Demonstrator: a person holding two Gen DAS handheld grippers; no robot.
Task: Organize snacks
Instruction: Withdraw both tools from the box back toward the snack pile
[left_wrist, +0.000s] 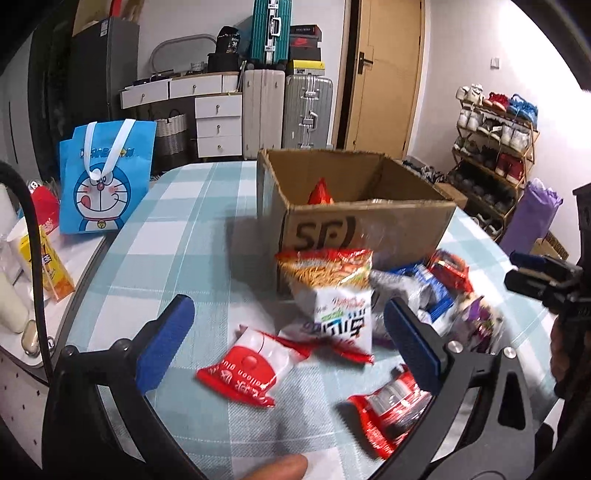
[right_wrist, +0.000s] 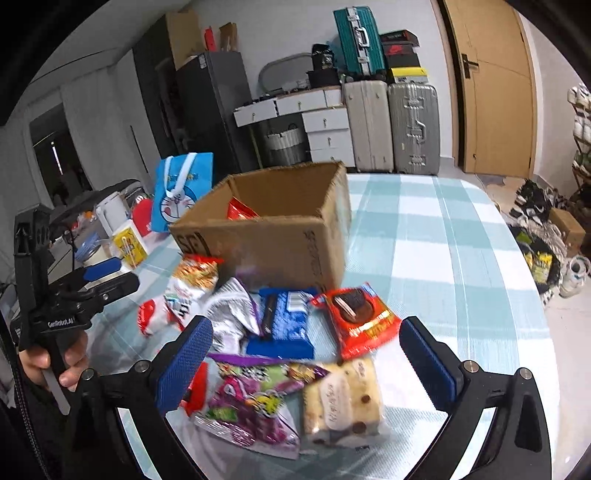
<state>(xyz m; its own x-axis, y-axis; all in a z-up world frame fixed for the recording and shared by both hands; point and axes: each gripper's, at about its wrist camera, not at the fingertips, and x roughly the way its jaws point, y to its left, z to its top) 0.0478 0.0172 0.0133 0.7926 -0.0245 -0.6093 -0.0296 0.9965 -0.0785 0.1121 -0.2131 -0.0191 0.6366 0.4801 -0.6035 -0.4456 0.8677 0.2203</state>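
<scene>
Snack packets (right_wrist: 280, 332) lie heaped on the checked table (right_wrist: 443, 240) just before the cardboard box (right_wrist: 280, 221), both the left gripper (left_wrist: 288, 339) and right gripper (right_wrist: 306, 354) spread wide and empty, so each should straddle one packet squarely before squeezing.

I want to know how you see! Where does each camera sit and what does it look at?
Left wrist: on the left gripper, open, facing snack packets; a fingertip shows.
Right wrist: on the right gripper, open, over packets; a hand shows.
Both share the cardboard box and the blue cartoon bag.
</scene>
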